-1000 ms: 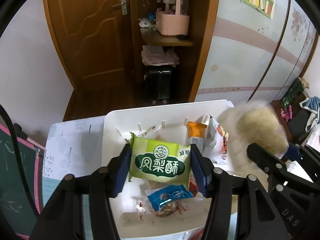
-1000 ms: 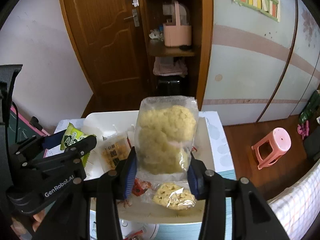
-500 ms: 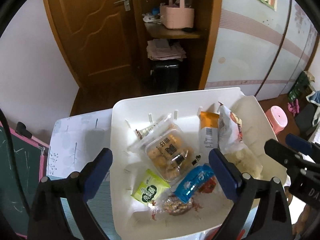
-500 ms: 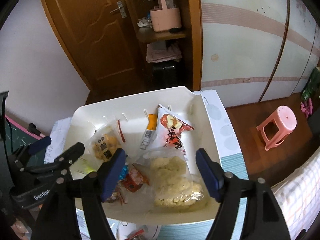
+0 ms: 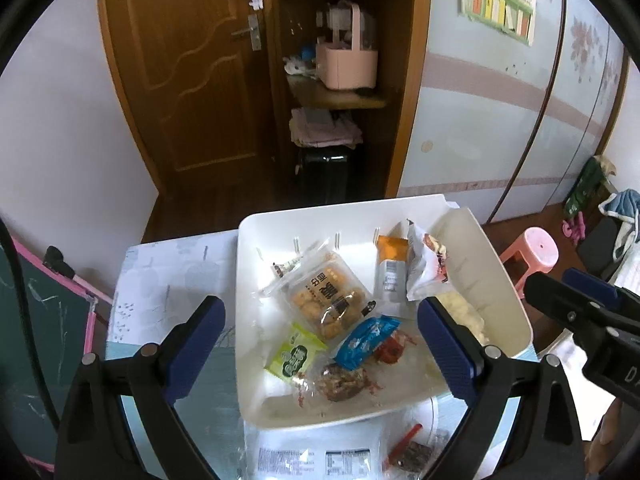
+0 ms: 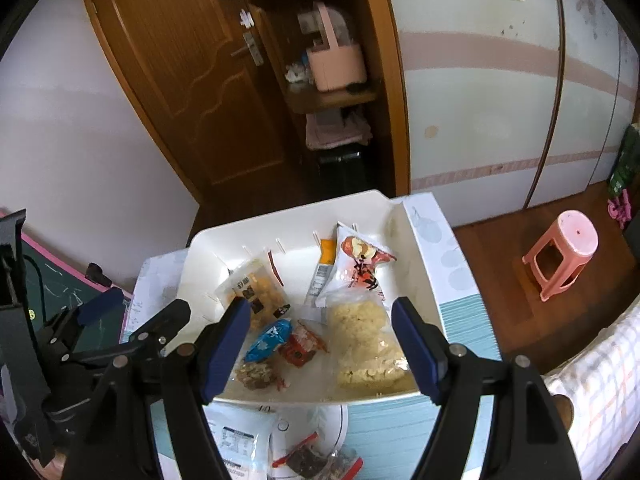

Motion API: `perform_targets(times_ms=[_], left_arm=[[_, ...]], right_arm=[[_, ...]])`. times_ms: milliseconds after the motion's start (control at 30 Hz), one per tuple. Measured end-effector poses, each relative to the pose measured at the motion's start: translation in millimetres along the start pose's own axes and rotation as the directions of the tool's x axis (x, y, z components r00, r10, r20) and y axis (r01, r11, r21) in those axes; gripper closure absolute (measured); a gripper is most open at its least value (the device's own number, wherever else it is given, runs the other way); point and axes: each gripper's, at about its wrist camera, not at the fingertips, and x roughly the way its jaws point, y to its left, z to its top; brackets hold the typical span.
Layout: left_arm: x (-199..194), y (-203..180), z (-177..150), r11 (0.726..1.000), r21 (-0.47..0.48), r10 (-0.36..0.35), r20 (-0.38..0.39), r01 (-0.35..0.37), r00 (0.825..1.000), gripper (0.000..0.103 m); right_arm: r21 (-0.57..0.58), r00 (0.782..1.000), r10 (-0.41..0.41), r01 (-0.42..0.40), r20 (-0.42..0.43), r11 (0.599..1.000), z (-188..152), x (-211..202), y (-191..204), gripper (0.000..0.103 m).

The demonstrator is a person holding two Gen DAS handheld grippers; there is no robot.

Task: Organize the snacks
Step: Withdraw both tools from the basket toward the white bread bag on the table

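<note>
Moved since a second ago: both packets have left the tongs and now lie in the white tray (image 5: 256,360); both tongs have pulled back and up.
Left tongs (image 5: 320,344): spread wide, nothing between the blue pads, hovering over the tray's near left part.
Right tongs (image 6: 320,340): spread, nothing pinched, above the tray's near right part.
Green packet (image 5: 295,354): flat in the tray near its front, just left of the blue packet (image 5: 366,342).
Puffed-snack bag (image 6: 366,344): clear bag of pale yellow pieces, lying along the tray's right side.
Other snacks in tray: clear box of golden bites (image 5: 326,300), orange packet (image 5: 390,268), white-and-red bag (image 5: 426,266), small red packet (image 6: 302,346).
Tray: sits on the worktop (image 5: 160,280), with more packets on the worktop in front of it.
Pink stool (image 6: 560,256): on the floor, well apart.
</note>
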Motion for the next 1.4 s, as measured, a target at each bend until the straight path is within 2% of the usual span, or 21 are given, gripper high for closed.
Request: perform_targets(times_ms=[200, 333, 600, 833, 1000, 1133, 1400], left_arm=[[-45.8, -4.8, -7.7, 0.999, 0.038, 0.013, 0.065, -0.015, 0.998, 0.008], [-76.6, -5.8, -11.6, 0.998, 0.055, -0.016, 0.095, 0.011, 0.995, 0.008], [-125.8, -5.1, -29.0, 0.996, 0.08, -0.036, 0.085, 0.029, 0.996, 0.008], [-156.5, 11.1, -62.5, 0.995, 0.086, -0.063, 0.096, 0.055, 0.993, 0.008], [-163.4, 21.2, -88.8, 0.992, 0.1, -0.091, 0.09, 0.082, 0.992, 0.008], [-158.5, 32.6, -111.4, 0.988, 0.09, -0.129, 0.056, 0.124, 0.99, 0.008], [-118.5, 40.6, -146.8, 0.988, 0.088, -0.126, -0.008, 0.126, 0.992, 0.008]], right_arm=[[-0.025, 0.999, -0.008, 0.009, 0.037, 1.0, -7.6, -37.5, 7.8, 0.029], [-0.056, 0.998, -0.024, 0.028, 0.061, 0.998, -13.2, -60.5, 14.0, 0.029], [-0.131, 0.989, -0.056, 0.075, 0.138, 0.989, -36.1, -114.1, 25.7, 0.029], [-0.217, 0.982, -0.071, 0.109, 0.174, 0.97, -68.5, -143.9, 34.9, 0.03], [-0.268, 0.986, -0.044, 0.087, 0.16, 0.959, -92.8, -146.5, 38.1, 0.03], [-0.343, 0.987, -0.038, 0.089, 0.154, 0.935, -115.5, -133.2, 43.7, 0.03], [-0.393, 0.997, -0.019, 0.045, 0.071, 0.919, -153.0, -88.6, 43.1, 0.03]])
